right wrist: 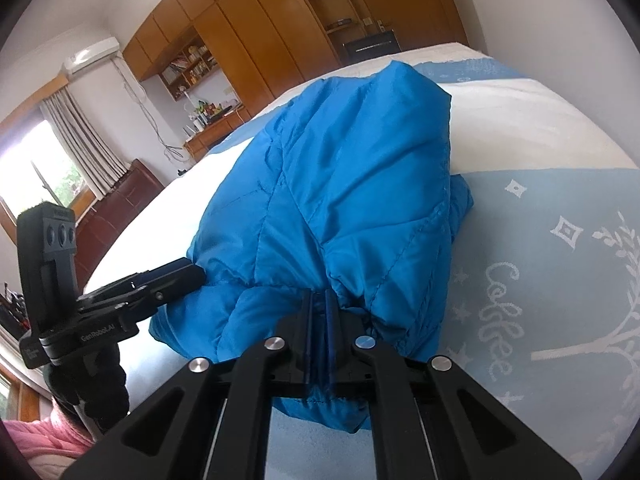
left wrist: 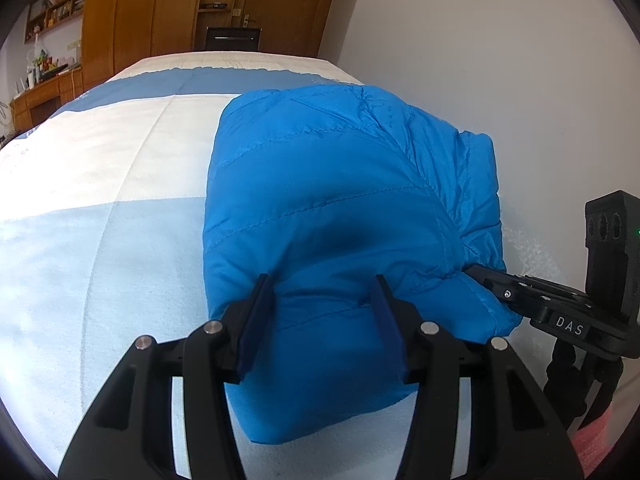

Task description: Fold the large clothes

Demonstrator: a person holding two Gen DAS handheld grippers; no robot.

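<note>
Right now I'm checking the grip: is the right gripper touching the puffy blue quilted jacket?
Touching. In the right wrist view, the right gripper has its jaws nearly together, pinching a bunched fold of the puffy blue quilted jacket.

Left tool [left wrist: 324, 292]: black frame, silver screws, navy pads. Right tool [right wrist: 318, 308]: same, "DAS" marking.

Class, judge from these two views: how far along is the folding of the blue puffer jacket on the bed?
Done: the blue puffer jacket is already a compact bundle on the bed. In hand: the right gripper has its jaws pinched on the near edge; the left gripper has its jaws open over it. Left: probably release and tidy.
</note>
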